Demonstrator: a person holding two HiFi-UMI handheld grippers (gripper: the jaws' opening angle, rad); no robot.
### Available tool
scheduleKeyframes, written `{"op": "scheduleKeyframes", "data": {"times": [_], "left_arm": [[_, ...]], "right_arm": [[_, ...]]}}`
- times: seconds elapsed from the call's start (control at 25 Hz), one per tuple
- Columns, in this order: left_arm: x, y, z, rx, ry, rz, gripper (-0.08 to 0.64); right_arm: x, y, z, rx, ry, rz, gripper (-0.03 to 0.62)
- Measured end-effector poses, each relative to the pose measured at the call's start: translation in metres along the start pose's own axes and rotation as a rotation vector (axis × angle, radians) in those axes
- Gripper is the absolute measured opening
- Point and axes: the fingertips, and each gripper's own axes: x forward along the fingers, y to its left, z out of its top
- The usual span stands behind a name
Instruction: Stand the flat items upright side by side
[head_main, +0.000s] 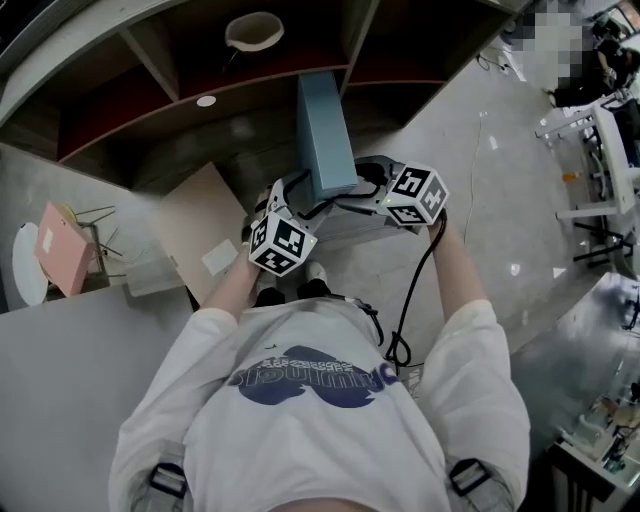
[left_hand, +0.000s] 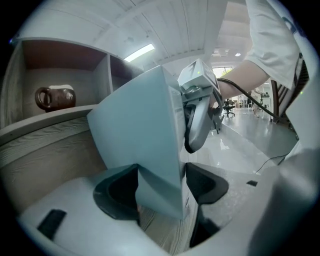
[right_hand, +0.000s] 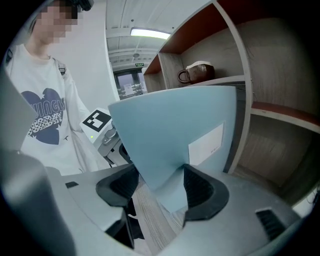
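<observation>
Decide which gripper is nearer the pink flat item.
Left. The left gripper grips the blue box on the side facing the pink flat item; the right gripper grips the box's opposite side, farther from it.

The blue folder (head_main: 325, 130) has its near end hidden behind the left gripper (head_main: 298, 212) and right gripper (head_main: 372, 192); print on its label (right_hand: 206, 145) is too small to read.

A brown mug (left_hand: 55, 97) with a pale rim stands alone in an upper compartment of the wooden shelf unit (left_hand: 45, 140), whose inner walls are dark reddish brown. A long ceiling light (right_hand: 150, 33) glows above the shelf unit, and a pale glossy floor (head_main: 490, 210) spreads out in front of it, with office chairs (left_hand: 230, 106) far beyond.
</observation>
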Motion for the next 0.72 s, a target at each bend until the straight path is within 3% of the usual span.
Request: {"op": "scheduleKeyframes", "data": {"times": [0.2, 0.72], "left_arm": [[0.012, 0.013, 0.003, -0.127, -0.001, -0.017, 0.308], [0.019, 0.046, 0.007, -0.109, 0.037, -0.101, 0.307]], "right_arm": [[0.000, -0.016, 0.004, -0.073, -0.029, -0.003, 0.269], [0.009, -0.041, 0.015, -0.062, -0.125, -0.066, 0.256]]}}
